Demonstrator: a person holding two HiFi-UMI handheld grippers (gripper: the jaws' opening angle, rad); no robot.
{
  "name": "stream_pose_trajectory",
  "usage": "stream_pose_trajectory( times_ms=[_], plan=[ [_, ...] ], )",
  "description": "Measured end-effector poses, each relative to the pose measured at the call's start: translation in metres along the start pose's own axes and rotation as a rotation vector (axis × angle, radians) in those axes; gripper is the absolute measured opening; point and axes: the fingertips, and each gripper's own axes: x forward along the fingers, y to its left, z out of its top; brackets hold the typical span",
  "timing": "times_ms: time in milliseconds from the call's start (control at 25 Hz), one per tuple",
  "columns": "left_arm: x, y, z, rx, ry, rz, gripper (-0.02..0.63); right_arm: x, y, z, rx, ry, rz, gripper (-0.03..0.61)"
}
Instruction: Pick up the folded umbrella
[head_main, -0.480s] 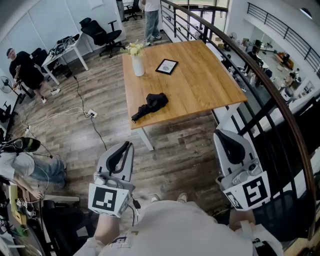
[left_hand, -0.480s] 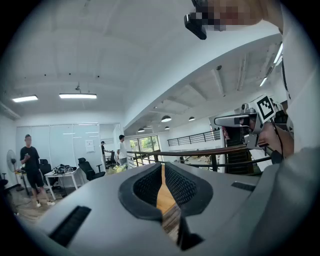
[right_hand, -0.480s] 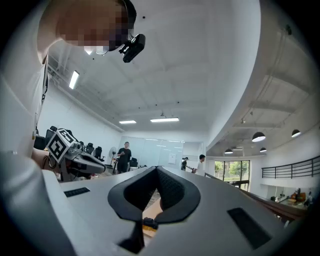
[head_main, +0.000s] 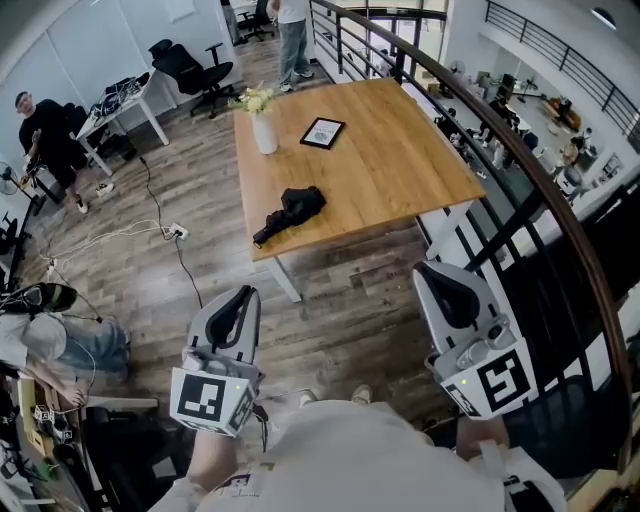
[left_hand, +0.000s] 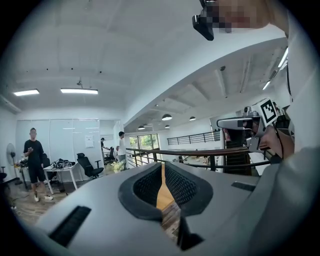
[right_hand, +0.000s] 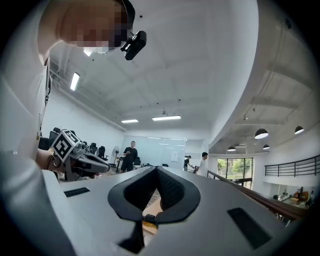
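Two grippers wait above the floor, well apart from the table (head_main: 400, 150). The left gripper (head_main: 240, 300) has its jaws pressed together at the tips, with nothing between them. The right gripper (head_main: 440, 282) is squeezed closed too, and it holds nothing. Both point level toward the table.

The folded umbrella (head_main: 290, 212) lies on the table near the edge closest to the person, toward the left corner. It is black and looks bunched up, not neatly rolled. Its thin end points at that corner. I cannot tell if that end is the handle.

It is probably light. The cloth looks soft and loose, so it may slide or squash under the pads. Inside there should be a stiff rod. A good place to grab is likely the thick middle, across the bundle, so the jaws press on the rod and not just on cloth. The jaws must open wide first.
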Motion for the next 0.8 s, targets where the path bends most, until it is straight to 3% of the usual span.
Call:
stream_pose_trajectory(
  times_ms=[200, 320, 360, 400, 440, 800],
  plan=[
    [0.018, -0.019, 0.001, 0.004, 0.008, -0.020, 0.035, -0.006, -0.006, -0.008, -0.005, -0.006, 0.031, 0.028],
    [0.024, -0.034, 0.003, 0.021, 0.006, -0.031, 0.034, -0.011, 0.000, -0.014, 0.031, -0.036, 0.109, 0.031],
    [0.024, -0.038, 0.004, 0.025, 0.005, -0.031, 0.035, -0.011, 0.006, -0.014, 0.042, -0.053, 0.151, 0.068],
    [0.025, -0.041, 0.005, 0.028, 0.005, -0.027, 0.035, -0.010, 0.010, -0.014, 0.049, -0.066, 0.188, 0.234],
    [0.025, -0.043, 0.005, 0.028, 0.008, -0.022, 0.034, -0.007, 0.012, -0.015, 0.051, -0.073, 0.210, 0.355],
    [0.059, -0.042, -0.007, 0.001, 0.044, -0.003, 0.034, 0.018, -0.019, -0.042, 0.028, -0.004, 0.213, 0.373]
  ],
)
